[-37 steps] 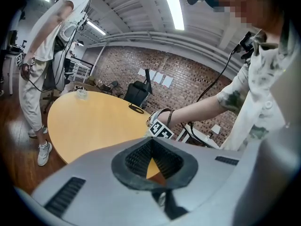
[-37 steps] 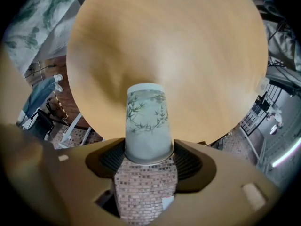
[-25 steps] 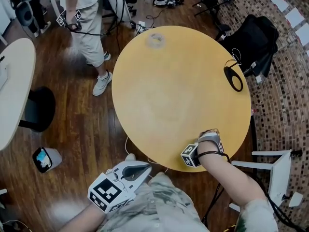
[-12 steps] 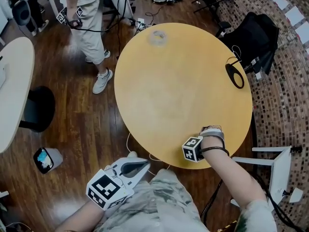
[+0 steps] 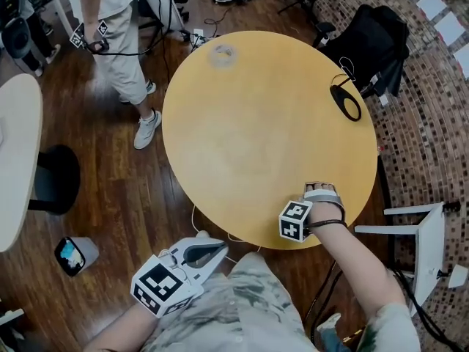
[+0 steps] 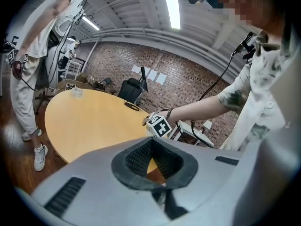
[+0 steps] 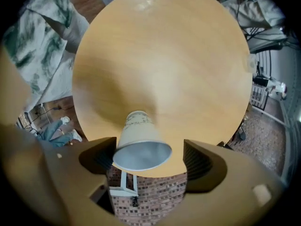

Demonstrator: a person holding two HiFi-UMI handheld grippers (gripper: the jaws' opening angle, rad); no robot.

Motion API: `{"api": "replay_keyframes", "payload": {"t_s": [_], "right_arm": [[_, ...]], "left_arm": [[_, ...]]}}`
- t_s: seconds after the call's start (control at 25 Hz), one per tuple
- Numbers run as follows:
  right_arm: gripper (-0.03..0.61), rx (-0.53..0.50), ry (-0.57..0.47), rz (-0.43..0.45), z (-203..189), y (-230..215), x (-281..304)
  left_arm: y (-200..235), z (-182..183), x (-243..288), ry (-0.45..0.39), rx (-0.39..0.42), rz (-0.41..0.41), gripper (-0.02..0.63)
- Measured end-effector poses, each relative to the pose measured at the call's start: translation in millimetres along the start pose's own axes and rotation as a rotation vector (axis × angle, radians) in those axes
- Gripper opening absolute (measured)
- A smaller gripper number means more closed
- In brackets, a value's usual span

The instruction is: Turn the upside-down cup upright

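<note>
In the right gripper view a white paper cup [image 7: 138, 138] stands on its base on the round wooden table [image 7: 164, 55], its open mouth facing the camera. My right gripper [image 7: 150, 161] is around it with its jaws opening; a clear gap shows beside the cup on the right. In the head view the right gripper [image 5: 316, 191] sits at the table's near edge under the hand, and the cup is hidden there. My left gripper [image 5: 211, 252] hangs below the table's near edge at lower left, shut and holding nothing.
A second, clear cup [image 5: 222, 54] stands at the table's far edge. A black ring-shaped thing [image 5: 344, 103] lies at the right edge. A person [image 5: 110, 20] stands beyond the table at far left. A black chair [image 5: 370, 39] and a white stool [image 5: 421, 233] flank the right side.
My right hand has shifted a little to the right along the table's near edge and its wrist has rolled. The left gripper has stayed in place.
</note>
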State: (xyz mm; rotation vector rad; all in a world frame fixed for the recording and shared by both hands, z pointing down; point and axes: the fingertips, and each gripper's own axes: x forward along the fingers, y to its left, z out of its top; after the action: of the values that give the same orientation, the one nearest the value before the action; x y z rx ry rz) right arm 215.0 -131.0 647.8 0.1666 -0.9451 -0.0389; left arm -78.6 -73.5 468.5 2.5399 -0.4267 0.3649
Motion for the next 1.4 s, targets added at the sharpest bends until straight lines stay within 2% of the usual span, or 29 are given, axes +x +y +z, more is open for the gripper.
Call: {"api": "replay_keyframes", "payload": {"t_s": [0.32,0.64,0.72,0.92,1.08,1.16,1.28,1.4], "right_arm": [[0.454,0.168,-0.117,-0.066,-19.7,-2.8,-38.1],[0.448,0.455,-0.262,-0.095,-72.9,22.0,-72.5],[0.440,0.554,-0.347,-0.090,-82.1,38.1,-84.3],[0.401,0.851,-0.684,-0.018,-98.2,107.6,-120.1],[0.385,0.994,-0.921,0.034,-111.1,181.2,-145.5],[0.385,1.047,-1.022,0.086,-117.8,222.9,-153.1],[0.384,1.076,-1.163,0.212,-128.3,289.4,-164.3],[0.385,1.083,-1.240,0.276,-147.8,347.9,-176.1]], "left_arm": [[-13.9,4.0,11.1,0.022,0.036,-0.051,0.008],[-36.2,5.3,40.1,0.048,0.073,-0.112,0.008],[-50.8,5.5,45.3,0.053,0.089,-0.110,0.008],[-107.4,-3.5,54.6,0.060,0.146,-0.089,0.008],[-165.9,-26.1,50.9,0.055,0.169,-0.025,0.008],[-197.3,-39.7,43.8,0.033,0.161,0.025,0.008],[-247.2,-66.6,32.8,0.015,0.130,0.099,0.008],[-301.2,-91.5,18.8,0.037,0.110,0.150,0.008]]}}
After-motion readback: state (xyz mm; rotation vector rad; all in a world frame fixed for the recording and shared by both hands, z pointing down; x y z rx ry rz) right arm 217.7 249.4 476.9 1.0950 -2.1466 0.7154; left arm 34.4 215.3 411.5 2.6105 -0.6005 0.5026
